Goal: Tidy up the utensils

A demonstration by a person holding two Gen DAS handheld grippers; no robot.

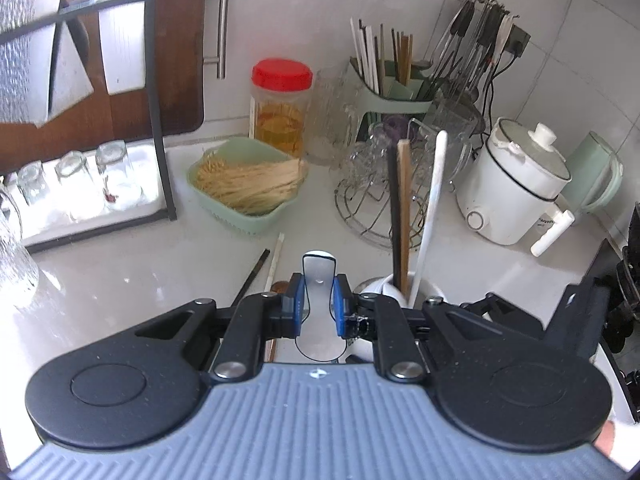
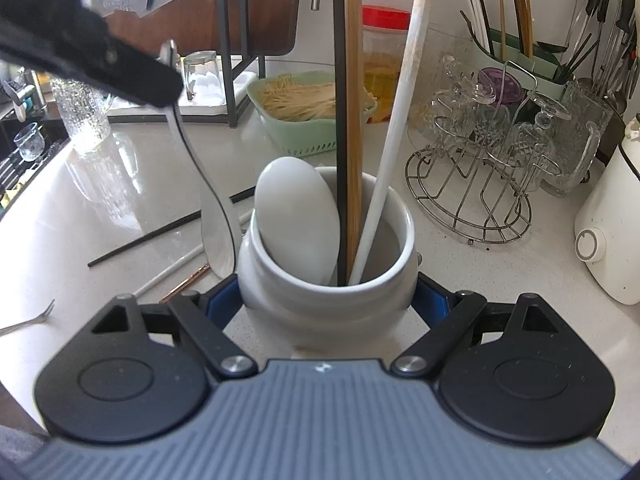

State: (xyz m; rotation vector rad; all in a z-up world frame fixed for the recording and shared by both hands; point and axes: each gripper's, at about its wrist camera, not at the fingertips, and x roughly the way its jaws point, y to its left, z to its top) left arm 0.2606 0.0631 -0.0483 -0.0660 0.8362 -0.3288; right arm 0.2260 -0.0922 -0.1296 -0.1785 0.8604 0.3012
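Observation:
My left gripper [image 1: 318,300] is shut on the handle of a white spoon [image 1: 319,276] with a dark rim, whose bowl hangs below the pads. In the right wrist view that spoon [image 2: 214,228] dangles above the counter, left of the jar, under the left gripper [image 2: 168,80]. My right gripper [image 2: 326,300] is shut on a white ceramic jar [image 2: 320,300], one blue pad on each side. In the jar stand a white spoon [image 2: 296,216], a black chopstick [image 2: 340,120], a wooden chopstick [image 2: 354,120] and a white chopstick [image 2: 396,132]. The jar [image 1: 390,286] sits just right of my left fingers.
On the counter lie a black chopstick [image 2: 160,232], a white chopstick [image 2: 172,272], a copper-coloured utensil [image 2: 188,280] and a fork [image 2: 28,322]. Behind stand a green noodle basket [image 1: 244,216], a red-lidded jar [image 1: 282,108], a wire glass rack [image 2: 472,200], a white cooker [image 1: 516,184] and a green utensil caddy [image 1: 396,98].

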